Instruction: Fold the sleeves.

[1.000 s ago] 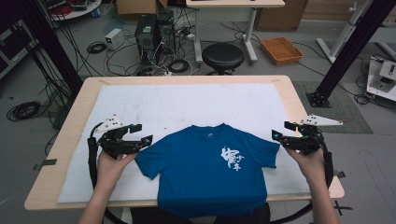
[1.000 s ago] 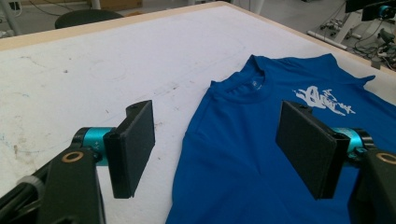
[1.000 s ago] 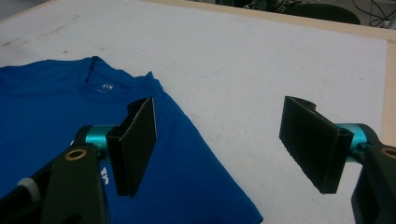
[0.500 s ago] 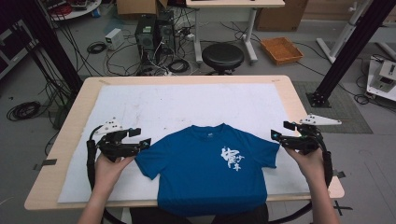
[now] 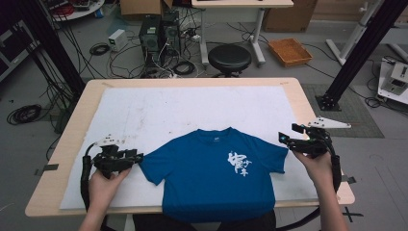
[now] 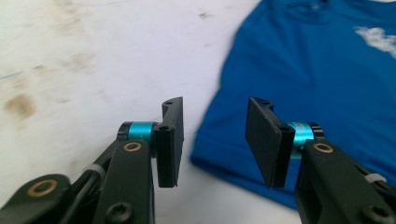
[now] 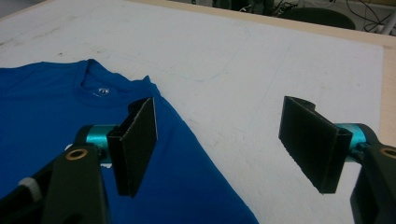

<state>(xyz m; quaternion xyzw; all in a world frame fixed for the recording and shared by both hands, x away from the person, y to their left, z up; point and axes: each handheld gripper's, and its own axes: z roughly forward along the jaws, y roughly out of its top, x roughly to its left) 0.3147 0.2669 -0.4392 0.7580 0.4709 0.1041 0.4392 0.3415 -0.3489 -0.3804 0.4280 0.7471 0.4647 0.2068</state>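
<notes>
I am watching the blue T-shirt [image 5: 216, 175] lying flat on the white sheet [image 5: 159, 110] covering the table [image 5: 308, 103], low and centre in the high view, its white print facing up. My left gripper [image 5: 137, 157] is sitting at lower left, its fingers [image 6: 170, 140] having just been closing, with a gap between them and the sleeve edge lying under that gap, ungripped. My right gripper [image 5: 284, 136] is hovering at the right sleeve, fingers [image 7: 135, 144] spread wide, grasping nothing.
</notes>
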